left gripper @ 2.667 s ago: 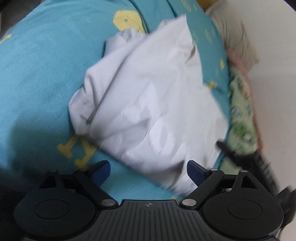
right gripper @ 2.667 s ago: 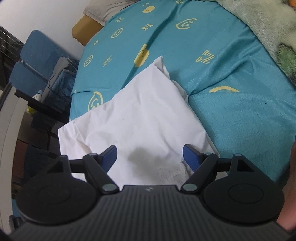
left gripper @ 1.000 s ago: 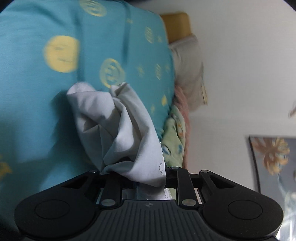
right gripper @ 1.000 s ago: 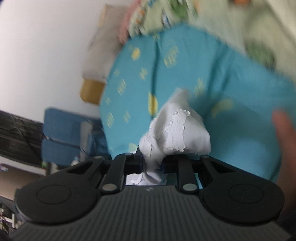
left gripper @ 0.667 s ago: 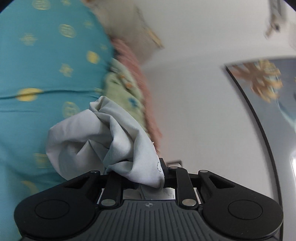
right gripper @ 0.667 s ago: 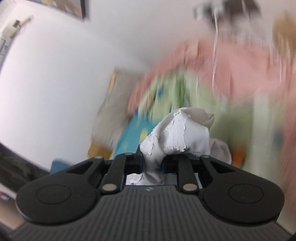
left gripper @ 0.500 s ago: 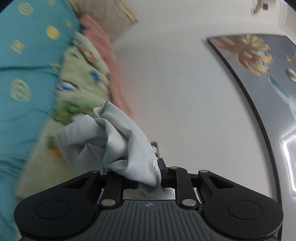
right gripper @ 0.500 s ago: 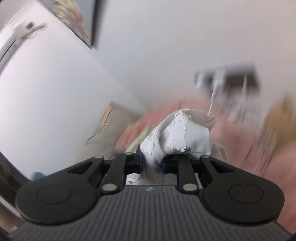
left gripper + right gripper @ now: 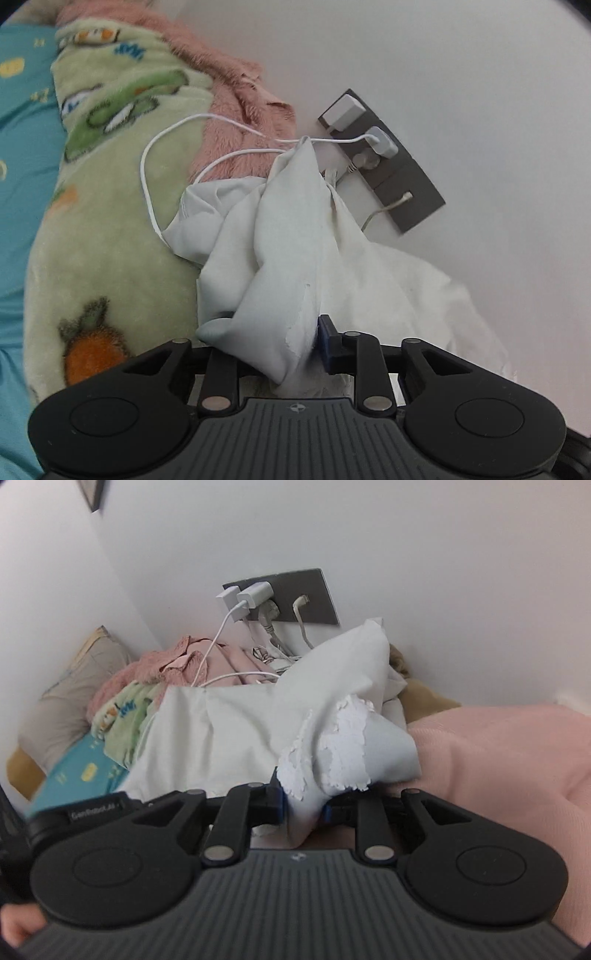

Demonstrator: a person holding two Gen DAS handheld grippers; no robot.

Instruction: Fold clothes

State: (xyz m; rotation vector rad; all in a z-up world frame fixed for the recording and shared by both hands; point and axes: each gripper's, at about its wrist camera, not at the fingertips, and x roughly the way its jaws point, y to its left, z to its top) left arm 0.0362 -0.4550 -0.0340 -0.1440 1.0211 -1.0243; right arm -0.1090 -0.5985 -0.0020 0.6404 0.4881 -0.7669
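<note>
Both tools' jaws just easing open, white shirt [image 9: 295,236] bunched between them. Left tool [image 9: 269,350]: pad contact unclear. Right tool [image 9: 302,805] pinches it; only its view shows pink blanket [image 9: 498,753].

- a grey socket panel [image 9: 291,598] on the white wall [image 9: 443,554], white chargers [image 9: 245,594] plugged in
- white cables [image 9: 147,155] trail over a green cartoon-print blanket [image 9: 103,221]
- a pink fuzzy blanket [image 9: 229,92] beside it
- a teal bedsheet [image 9: 22,122] with yellow marks
- a beige pillow [image 9: 70,690] in the corner
</note>
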